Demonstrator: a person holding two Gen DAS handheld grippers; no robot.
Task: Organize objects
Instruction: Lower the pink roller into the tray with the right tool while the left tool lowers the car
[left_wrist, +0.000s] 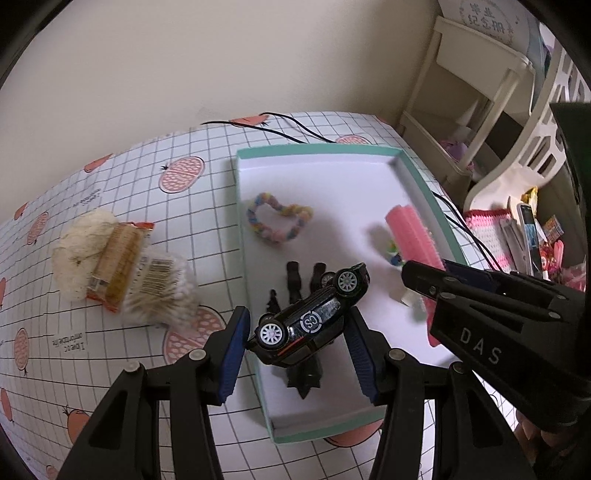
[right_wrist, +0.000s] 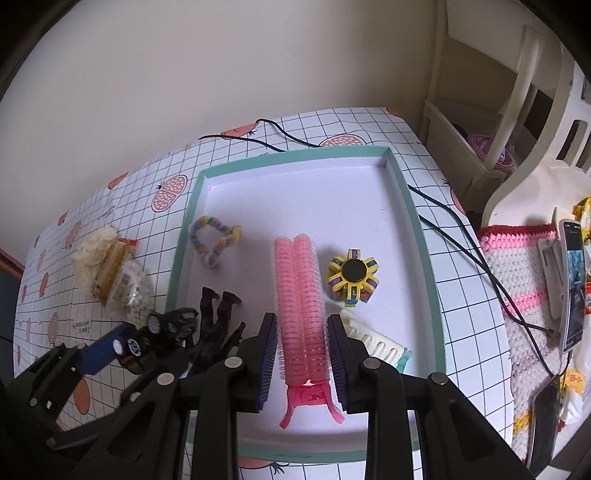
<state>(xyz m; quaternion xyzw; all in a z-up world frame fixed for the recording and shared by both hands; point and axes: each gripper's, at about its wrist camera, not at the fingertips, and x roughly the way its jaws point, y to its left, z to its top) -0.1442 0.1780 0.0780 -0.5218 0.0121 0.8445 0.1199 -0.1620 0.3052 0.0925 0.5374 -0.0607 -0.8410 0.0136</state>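
Black toy car (left_wrist: 310, 325), on its side, slants nose-down between the left hand-held gripper's (left_wrist: 297, 356) spread jaws.

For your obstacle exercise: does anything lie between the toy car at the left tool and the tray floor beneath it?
Yes. A black figure lies on the tray floor directly under the tilted toy car, which sits between the left tool's open pads.
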